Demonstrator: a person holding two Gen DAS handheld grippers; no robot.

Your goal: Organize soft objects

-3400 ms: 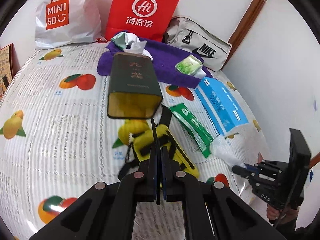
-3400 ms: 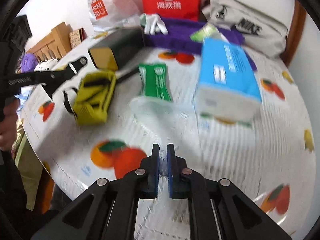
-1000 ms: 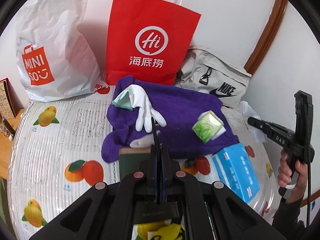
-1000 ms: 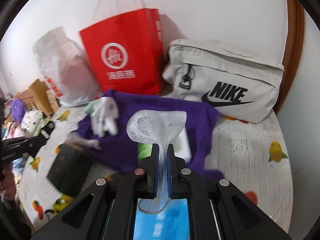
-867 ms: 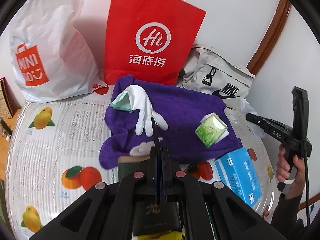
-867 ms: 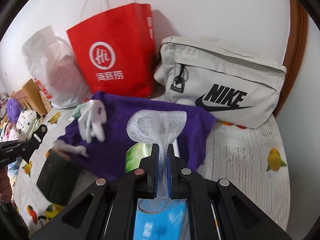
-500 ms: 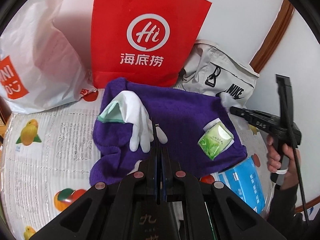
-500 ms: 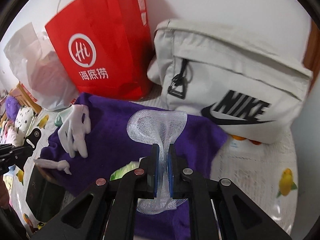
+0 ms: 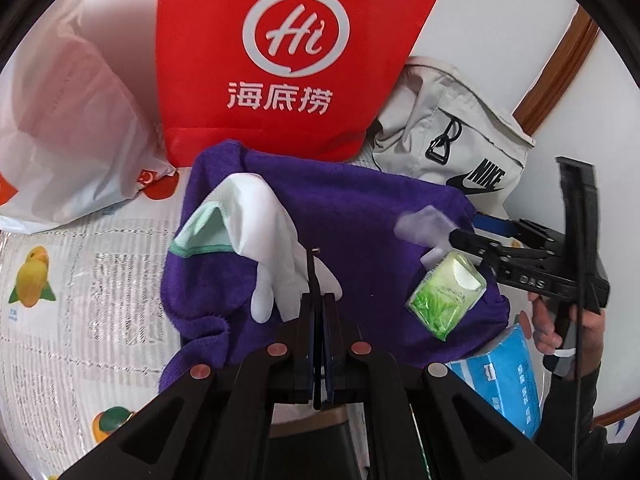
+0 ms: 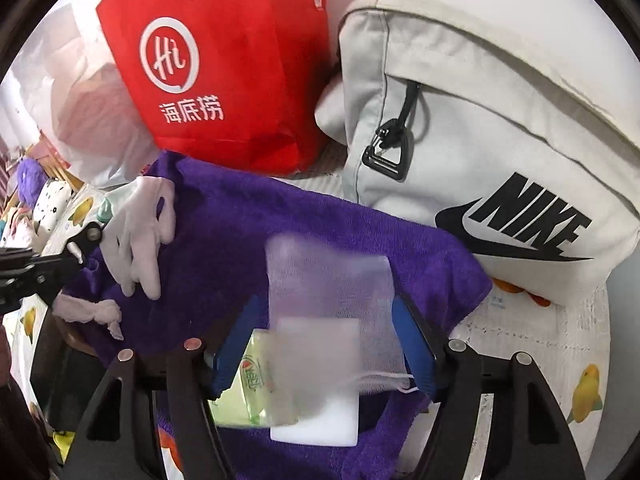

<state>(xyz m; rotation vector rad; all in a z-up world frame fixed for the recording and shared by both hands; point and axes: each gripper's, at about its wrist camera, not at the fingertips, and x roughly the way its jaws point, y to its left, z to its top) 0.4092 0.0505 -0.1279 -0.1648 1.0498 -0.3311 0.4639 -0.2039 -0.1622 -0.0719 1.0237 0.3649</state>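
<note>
A purple towel (image 9: pixel 352 216) lies on the fruit-print bed; it also shows in the right wrist view (image 10: pixel 256 224). White gloves (image 9: pixel 260 232) lie on its left part. A green tissue pack (image 9: pixel 446 294) lies on its right part. My right gripper (image 10: pixel 324 340) is open over the towel, and a white mesh pouch (image 10: pixel 332 308) hangs blurred between its spread blue pads, loose. In the left wrist view the right gripper (image 9: pixel 464 236) reaches in from the right with the pouch (image 9: pixel 424 226) at its tip. My left gripper (image 9: pixel 318 300) is shut on a thin black strap (image 9: pixel 313 272), above the gloves.
A red Hi paper bag (image 9: pixel 292 52), a white plastic bag (image 9: pixel 68 128) and a grey Nike bag (image 9: pixel 452 144) stand against the wall behind the towel. A blue tissue pack (image 9: pixel 504 376) lies at the right. A dark box (image 10: pixel 52 360) lies left of the towel.
My right gripper has opened and let go of the mesh pouch, which now drops onto the purple towel. Both grippers have moved closer to the towel and the bags.
</note>
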